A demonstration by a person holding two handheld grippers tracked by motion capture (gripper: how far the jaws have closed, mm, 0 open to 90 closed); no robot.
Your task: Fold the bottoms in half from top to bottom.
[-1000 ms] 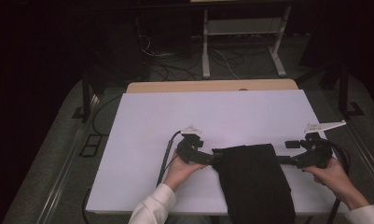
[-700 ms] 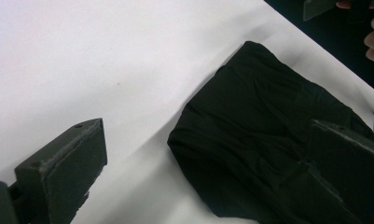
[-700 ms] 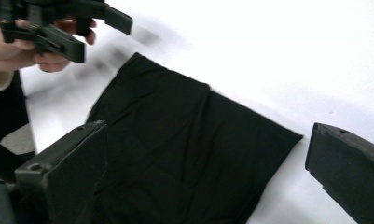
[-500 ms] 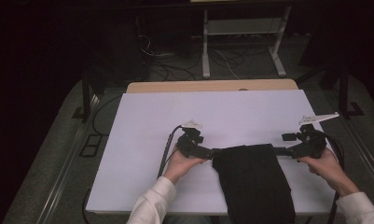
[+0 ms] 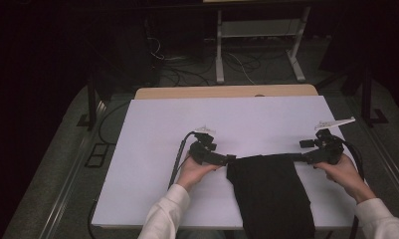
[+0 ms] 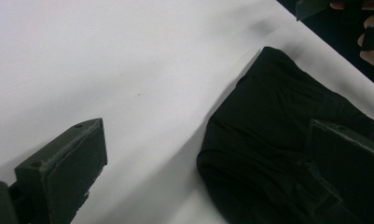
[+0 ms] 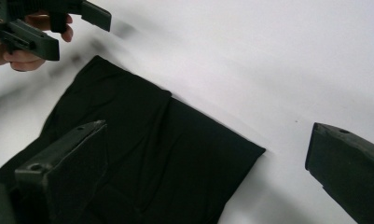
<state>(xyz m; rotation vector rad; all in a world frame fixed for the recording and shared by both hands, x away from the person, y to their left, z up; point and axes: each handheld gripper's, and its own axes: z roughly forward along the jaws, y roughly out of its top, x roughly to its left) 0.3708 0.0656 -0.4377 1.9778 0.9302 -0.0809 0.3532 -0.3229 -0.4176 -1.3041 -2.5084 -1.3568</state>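
Flanking a soft, limp black cloth (image 5: 271,194) on the white bench (image 5: 152,149), we hold left claw (image 5: 230,159) and right claw (image 5: 299,157) spread; far corners offer the best hold.

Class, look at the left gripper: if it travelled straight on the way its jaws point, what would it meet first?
Most likely the black cloth: the left gripper has its jaws open, with the near corner of the cloth lying between them on the white table. Depth is unclear.
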